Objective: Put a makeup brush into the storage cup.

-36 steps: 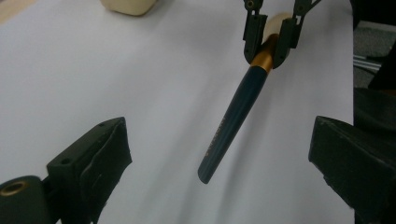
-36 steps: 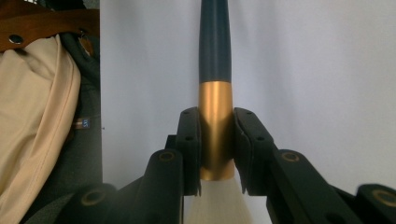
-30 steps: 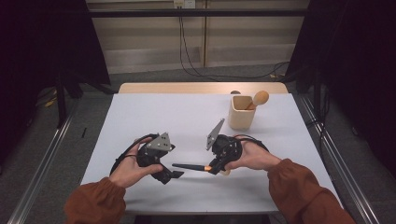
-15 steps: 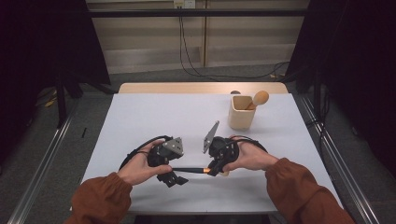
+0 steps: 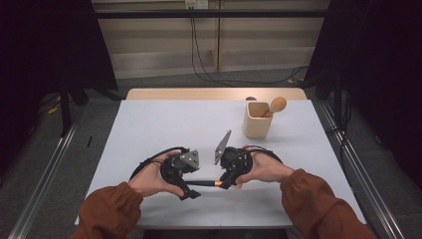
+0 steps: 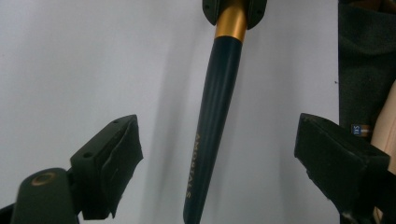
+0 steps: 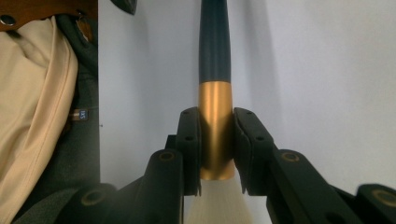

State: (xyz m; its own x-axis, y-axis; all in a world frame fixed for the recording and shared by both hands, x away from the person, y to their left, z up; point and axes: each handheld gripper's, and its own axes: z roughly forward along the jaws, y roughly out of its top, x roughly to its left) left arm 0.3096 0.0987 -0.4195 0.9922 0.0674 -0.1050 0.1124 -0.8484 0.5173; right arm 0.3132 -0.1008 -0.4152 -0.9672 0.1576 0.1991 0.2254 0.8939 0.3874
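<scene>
1. The brush [image 7: 215, 93] is clamped in the right gripper [image 7: 215, 154], whose jaws pinch the gold collar; the white bristles sit just behind those pads and the dark handle runs straight out ahead of them.
2. Its long axis lies level above the white table [image 5: 164, 124], handle tip pointing into the left gripper [image 6: 219, 163], bristles toward the right hand.
3. That left gripper stands apart, jaws on either side of the handle with clear gaps; they've just been closing in, no contact yet.
4. Progress, I'd say: brush lifted and offered across, handover half done. Left to do: left pads bite the handle, right lets go.
5. The wooden holder [image 5: 258, 122] with a spoon [image 5: 276, 105] waits well beyond the right gripper.
</scene>
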